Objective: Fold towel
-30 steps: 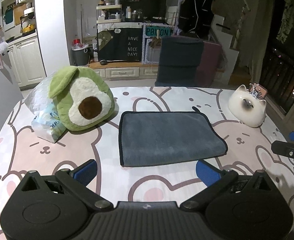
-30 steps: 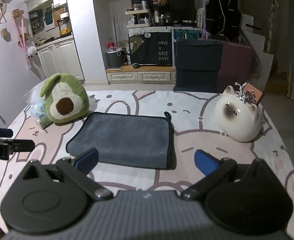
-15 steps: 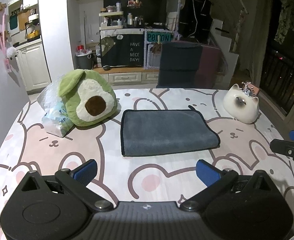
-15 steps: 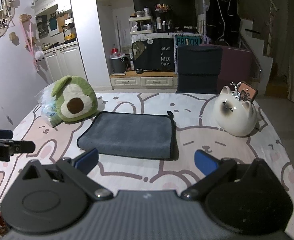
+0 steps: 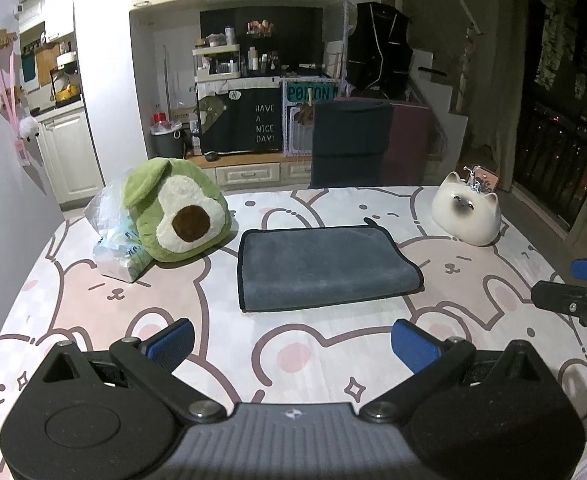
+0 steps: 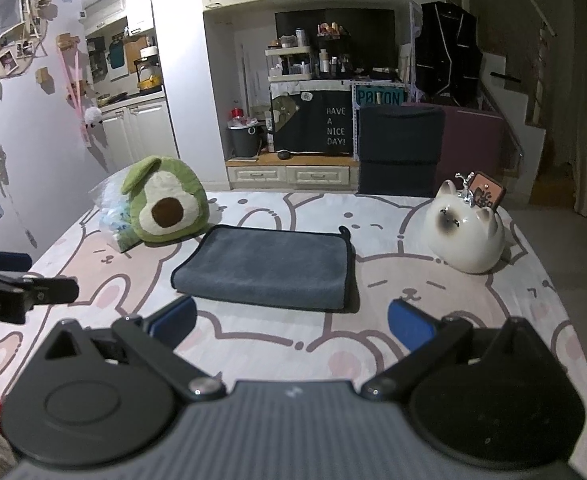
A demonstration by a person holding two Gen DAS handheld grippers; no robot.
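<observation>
A grey towel lies folded flat into a rectangle on the bunny-print table cover; it also shows in the right wrist view. My left gripper is open and empty, held back from the towel's near edge. My right gripper is open and empty, also short of the towel's near edge. The right gripper shows at the right edge of the left wrist view, and the left gripper shows at the left edge of the right wrist view.
A green avocado plush and a plastic-wrapped pack sit left of the towel. A white cat-shaped ceramic stands to its right. A dark chair stands behind the table's far edge.
Both grippers have pulled back and up from the towel, so it looks smaller and farther away. The towel has not moved. Both stay open.
</observation>
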